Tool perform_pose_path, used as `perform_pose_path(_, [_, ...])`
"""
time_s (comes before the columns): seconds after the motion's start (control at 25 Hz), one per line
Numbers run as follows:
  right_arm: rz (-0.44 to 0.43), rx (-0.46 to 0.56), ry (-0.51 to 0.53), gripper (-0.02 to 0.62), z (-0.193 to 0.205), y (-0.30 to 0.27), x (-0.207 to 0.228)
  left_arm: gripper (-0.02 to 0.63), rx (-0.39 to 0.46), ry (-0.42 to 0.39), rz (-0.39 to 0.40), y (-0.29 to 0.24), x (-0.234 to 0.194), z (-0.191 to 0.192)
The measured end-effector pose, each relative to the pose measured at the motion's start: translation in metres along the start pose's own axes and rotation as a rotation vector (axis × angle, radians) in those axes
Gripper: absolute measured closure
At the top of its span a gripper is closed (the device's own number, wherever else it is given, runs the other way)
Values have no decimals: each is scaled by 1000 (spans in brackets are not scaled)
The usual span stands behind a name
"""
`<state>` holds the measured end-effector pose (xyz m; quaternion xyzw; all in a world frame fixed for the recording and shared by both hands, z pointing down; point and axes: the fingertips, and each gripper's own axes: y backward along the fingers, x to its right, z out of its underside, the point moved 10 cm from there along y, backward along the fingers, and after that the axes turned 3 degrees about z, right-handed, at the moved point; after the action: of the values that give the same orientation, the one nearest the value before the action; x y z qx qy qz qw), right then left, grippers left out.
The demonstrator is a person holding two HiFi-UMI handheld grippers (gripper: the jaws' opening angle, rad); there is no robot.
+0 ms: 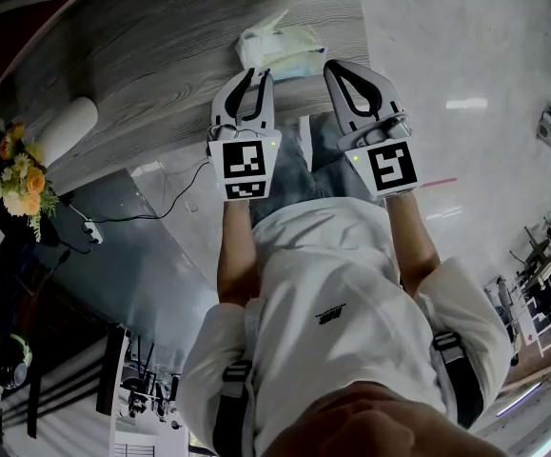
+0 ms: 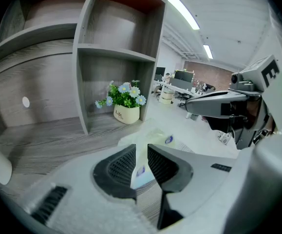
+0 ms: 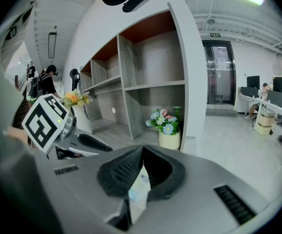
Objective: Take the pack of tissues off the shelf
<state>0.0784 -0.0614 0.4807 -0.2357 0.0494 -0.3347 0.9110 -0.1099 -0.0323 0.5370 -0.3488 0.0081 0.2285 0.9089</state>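
Far to your left, the orange flowers [image 1: 18,181] and the white vase [image 1: 66,127] stand well clear of the work, so they need no attention. Your left gripper [image 1: 256,72] hangs over the grey wooden board [image 1: 161,55] with its jaws spread a little. The pack of tissues [image 1: 280,46] shows through the gap, but neither pad presses on it. The pack lies flat on that board near the front edge, outside the compartments and near the potted blue flowers [image 2: 126,104]. Your right gripper [image 1: 335,67] is at the pack's right edge. Its tips are pressed together, and a strip of the wrapper looks pinched between the pads. The step in hand seems to be letting go. Spread the right jaws well apart before you move that hand, or the thin wrapper may drag with you and slide the pack off the edge. Draw both grippers back along the line they point, with the left jaws kept apart so they do not catch the soft top of the pack.
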Motion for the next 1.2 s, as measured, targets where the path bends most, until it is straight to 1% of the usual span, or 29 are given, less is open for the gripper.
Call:
perform_pose_path(0.56, [-27, -9, 32, 571, -3, 2, -5, 529, 35, 7, -30, 18, -1, -8])
perform_pose_path(1.2, [-34, -16, 48, 571, -7, 4, -11, 529, 66, -13, -43, 37, -4, -20])
